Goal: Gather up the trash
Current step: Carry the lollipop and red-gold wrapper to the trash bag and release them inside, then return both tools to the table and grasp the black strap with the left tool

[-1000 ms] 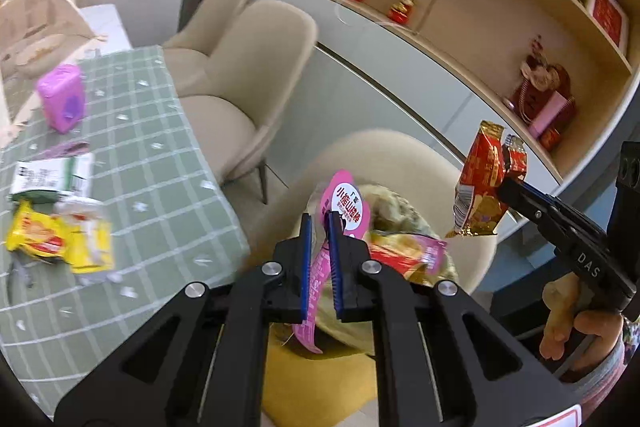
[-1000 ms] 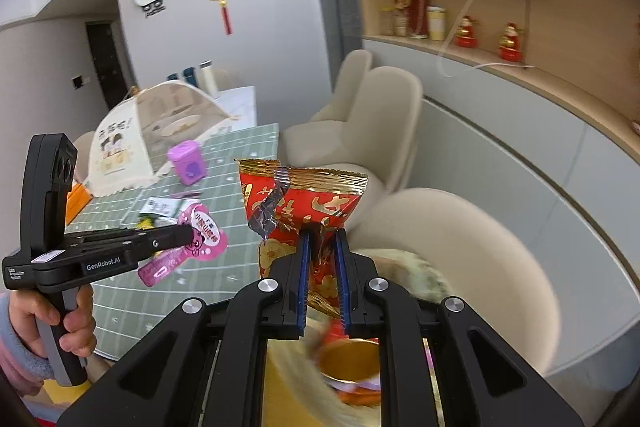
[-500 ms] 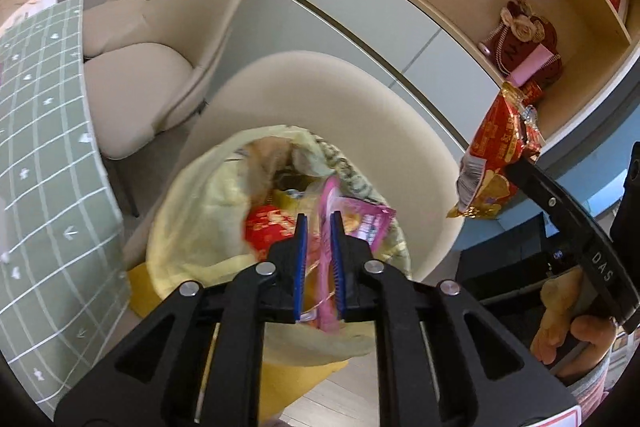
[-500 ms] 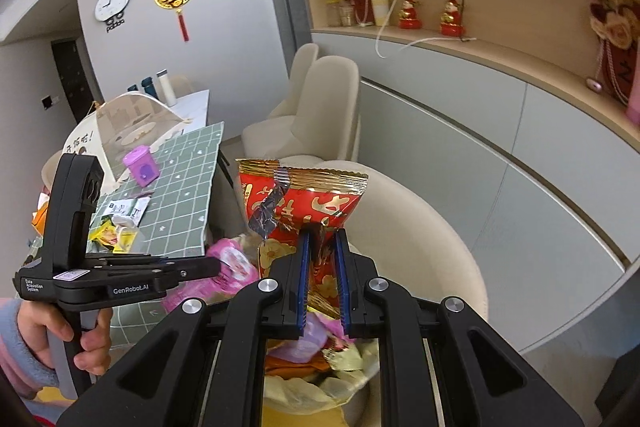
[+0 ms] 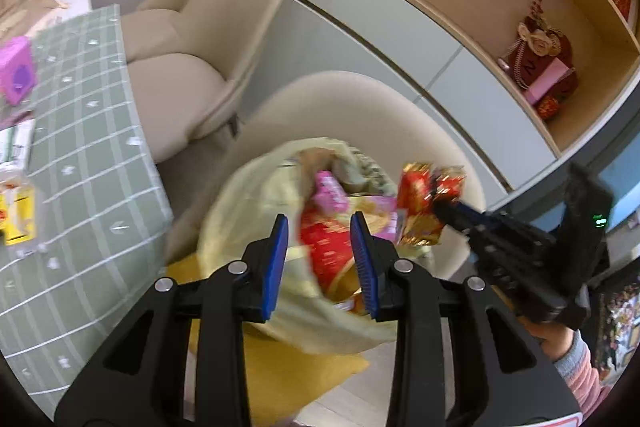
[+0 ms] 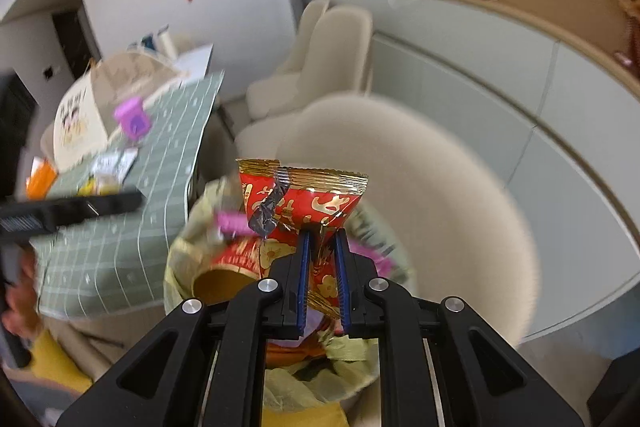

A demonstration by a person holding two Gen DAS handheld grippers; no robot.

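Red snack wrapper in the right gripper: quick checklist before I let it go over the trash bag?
1. Right gripper clamped on red snack wrapper: ok.
2. Wrapper over the trash bag mouth: ok.
3. Bag mouth open, not folded shut: ok.
4. Left gripper empty, jaws opening: ok.
5. Pink wrapper inside the bag: ok.
6. Room left in the bag: cannot tell.

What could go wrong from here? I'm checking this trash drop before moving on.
The right gripper is shut on the red and gold snack bag, which hangs over the near edge of the yellow trash bag; released now, it might fall outside. The left gripper, its jaws opening with nothing between them, sits close to the right one, so they could collide.
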